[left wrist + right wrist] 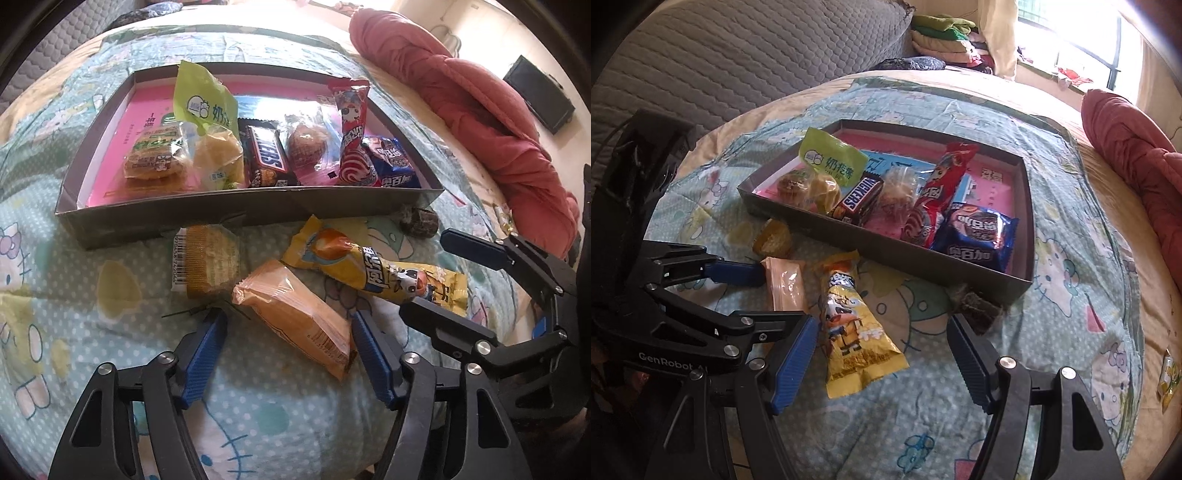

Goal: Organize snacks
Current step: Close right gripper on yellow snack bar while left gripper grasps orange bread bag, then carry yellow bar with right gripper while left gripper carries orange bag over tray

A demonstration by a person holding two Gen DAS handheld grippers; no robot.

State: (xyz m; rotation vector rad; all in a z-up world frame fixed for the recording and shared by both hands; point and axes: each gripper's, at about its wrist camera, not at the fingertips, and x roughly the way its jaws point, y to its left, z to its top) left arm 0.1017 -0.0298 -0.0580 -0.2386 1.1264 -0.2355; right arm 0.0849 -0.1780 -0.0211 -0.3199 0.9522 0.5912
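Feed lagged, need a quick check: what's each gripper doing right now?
Left gripper: open, jaws either side of the orange wrapped snack, not clamped.
Right gripper: open, over the yellow snack packet, holding nothing.

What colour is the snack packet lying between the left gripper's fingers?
Pale orange packet, clearest in the left wrist view.

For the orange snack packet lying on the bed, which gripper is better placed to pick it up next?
The left gripper: its open jaws already stand on either side of the orange packet. The right gripper stands around the yellow packet instead.
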